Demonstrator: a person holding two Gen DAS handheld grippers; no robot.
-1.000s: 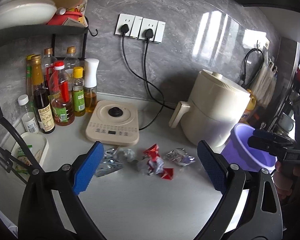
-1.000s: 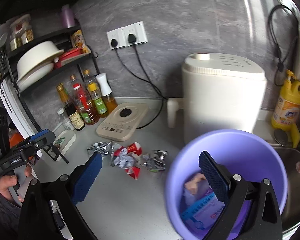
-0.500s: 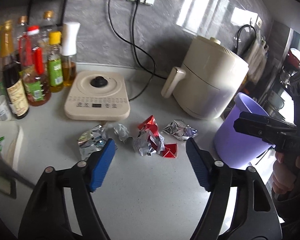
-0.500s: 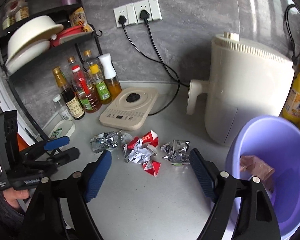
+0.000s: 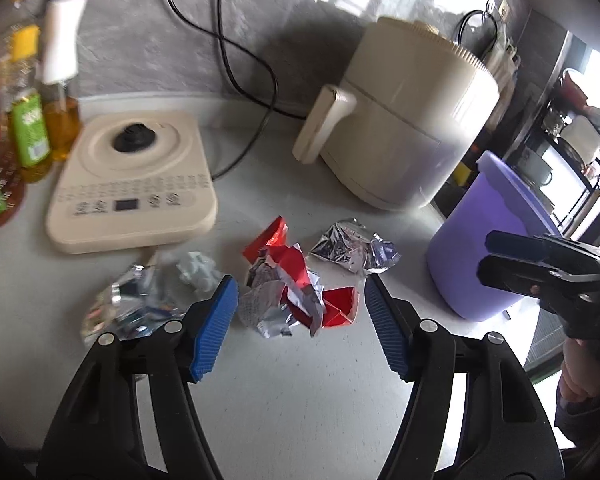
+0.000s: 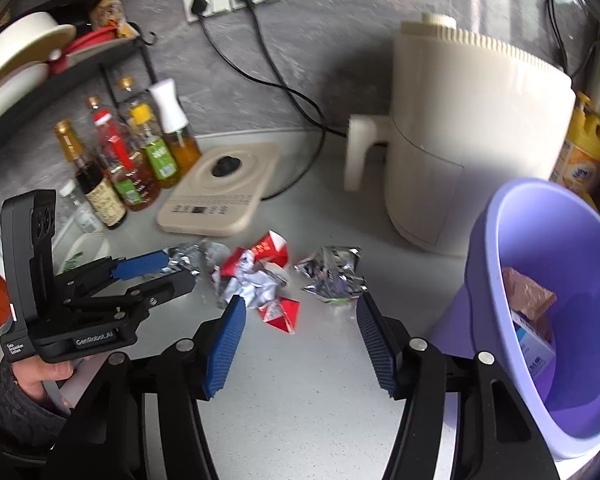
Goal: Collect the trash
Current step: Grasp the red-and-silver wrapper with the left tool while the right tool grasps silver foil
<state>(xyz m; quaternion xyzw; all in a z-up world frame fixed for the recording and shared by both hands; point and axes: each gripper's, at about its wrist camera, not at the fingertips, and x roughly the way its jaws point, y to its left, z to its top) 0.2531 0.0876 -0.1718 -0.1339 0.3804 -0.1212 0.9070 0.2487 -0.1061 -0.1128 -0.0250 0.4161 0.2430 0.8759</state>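
Nearest the cameras, the left gripper [image 5: 300, 312] and right gripper [image 6: 300, 330] both tip down toward the desk [image 5: 300, 400], jaws partly open and closing with nothing between the pads yet. Just past them lies the trash: a red and white wrapper [image 5: 296, 284] straight ahead of the left jaws, a silver wrapper [image 6: 332, 276] lying between it and the bin, a third foil wrapper [image 5: 128, 308] on its far side. The purple bin [image 6: 560, 300] stands close by, probably so each piece travels a short way. Behind everything sits the air fryer [image 6: 472, 136]
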